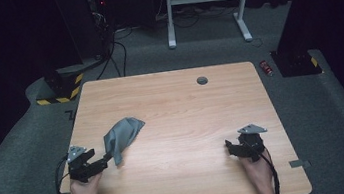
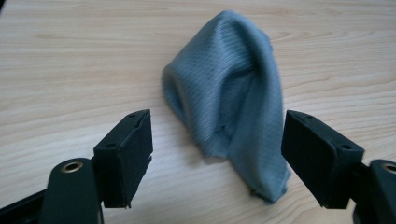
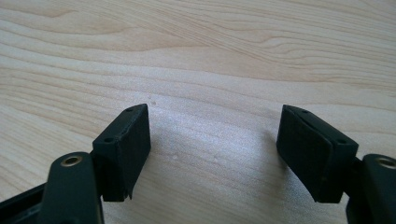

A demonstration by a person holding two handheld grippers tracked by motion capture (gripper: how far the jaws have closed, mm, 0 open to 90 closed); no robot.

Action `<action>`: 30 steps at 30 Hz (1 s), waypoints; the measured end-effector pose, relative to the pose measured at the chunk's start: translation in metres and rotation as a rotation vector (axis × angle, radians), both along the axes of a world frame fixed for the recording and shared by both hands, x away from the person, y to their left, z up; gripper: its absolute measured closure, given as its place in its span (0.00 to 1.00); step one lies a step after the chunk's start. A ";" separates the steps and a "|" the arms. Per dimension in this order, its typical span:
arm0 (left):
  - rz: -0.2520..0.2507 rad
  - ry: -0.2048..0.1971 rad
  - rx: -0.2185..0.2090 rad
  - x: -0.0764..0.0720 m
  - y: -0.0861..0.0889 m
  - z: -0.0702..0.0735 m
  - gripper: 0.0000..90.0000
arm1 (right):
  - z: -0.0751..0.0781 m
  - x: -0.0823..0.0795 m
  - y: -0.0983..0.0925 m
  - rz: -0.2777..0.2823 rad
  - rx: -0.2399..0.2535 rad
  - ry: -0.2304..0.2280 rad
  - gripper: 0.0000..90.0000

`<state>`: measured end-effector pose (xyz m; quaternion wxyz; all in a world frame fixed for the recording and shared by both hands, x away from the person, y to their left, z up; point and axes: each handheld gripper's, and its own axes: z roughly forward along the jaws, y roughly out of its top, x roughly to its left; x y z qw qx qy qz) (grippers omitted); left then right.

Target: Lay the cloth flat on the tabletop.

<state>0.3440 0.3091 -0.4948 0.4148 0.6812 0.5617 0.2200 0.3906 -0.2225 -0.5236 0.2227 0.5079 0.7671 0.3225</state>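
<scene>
Grey cloth lies bunched on the wooden table, and everything else can be placed against it. It sits toward the person's left and on the near half of the top, heaped rather than flat, with a tail trailing down toward the near edge. The small dark grommet hole is well beyond the cloth, off toward the far edge.

Just on the near side of the cloth, the left gripper points at that trailing tail. In the left gripper view its jaws stand wide apart with the cloth rising between and just past them; the tail end looks to reach in by the right-hand jaw, but I cannot tell whether it touches. The right gripper is well away from the cloth, across the table, and its view shows jaws spread over bare wood, holding nothing.

By the look of it the cloth is light, limp and finely ribbed, so it should crumple and drape rather than hold any shape. It won't be slippery or fragile. The sensible place to pinch, I'd judge, is the loose tail or a free corner, where the layers are thin enough to close on.
</scene>
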 end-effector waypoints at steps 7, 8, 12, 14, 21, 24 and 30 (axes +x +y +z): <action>-0.027 0.001 0.018 0.017 -0.014 0.000 0.27 | 0.000 0.000 0.000 0.001 0.000 0.000 0.29; -0.027 0.001 0.018 0.017 -0.014 0.000 0.27 | 0.000 0.000 0.000 0.001 0.000 0.000 0.29; -0.022 0.019 0.022 0.029 -0.016 -0.003 0.28 | 0.000 0.000 0.000 0.001 -0.001 0.000 0.29; -0.020 0.024 0.026 0.031 -0.016 -0.004 0.29 | 0.000 0.000 0.000 0.001 -0.001 0.000 0.29; -0.012 0.056 0.071 0.048 -0.022 -0.011 0.32 | 0.000 0.000 0.000 0.001 -0.001 0.000 0.29; -0.010 0.076 0.081 0.053 -0.022 -0.017 0.37 | 0.000 0.000 0.000 0.001 -0.001 0.000 0.29; -0.013 0.104 0.114 0.058 -0.026 -0.024 0.47 | 0.000 0.000 0.000 0.000 0.000 -0.001 0.29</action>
